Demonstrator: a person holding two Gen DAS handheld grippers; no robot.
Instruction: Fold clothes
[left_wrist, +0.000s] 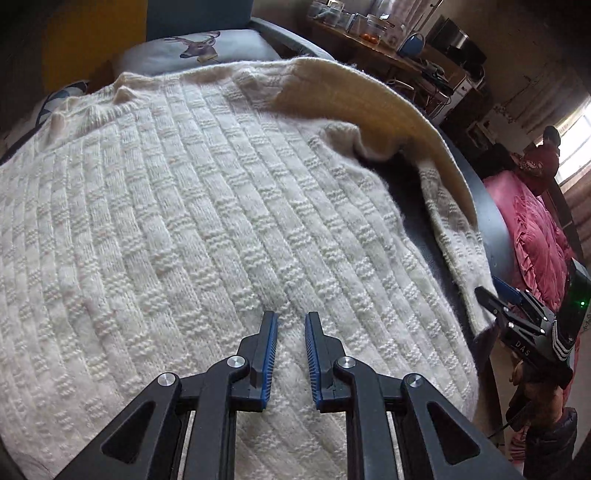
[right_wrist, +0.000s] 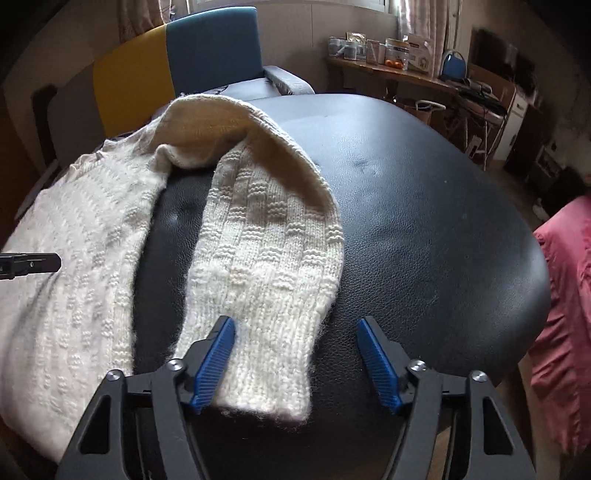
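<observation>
A: Left view: the sweater (left_wrist: 192, 206) lies flat across the frame's middle, spread for folding; the left gripper (left_wrist: 290, 328) hovers low-centre, narrowly parted, holding nothing.

B: Right view: the sleeve (right_wrist: 266, 258) runs down-centre on the black table (right_wrist: 443, 221); the right gripper (right_wrist: 295, 334) straddles its cuff, pads not yet pressing.

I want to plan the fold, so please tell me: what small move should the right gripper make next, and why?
Probably close the right gripper on the cuff of the cream knitted sweater's sleeve. The cuff lies flat on the black leather table between the open fingers, which do not press on it yet. The left gripper holds nothing.
</observation>
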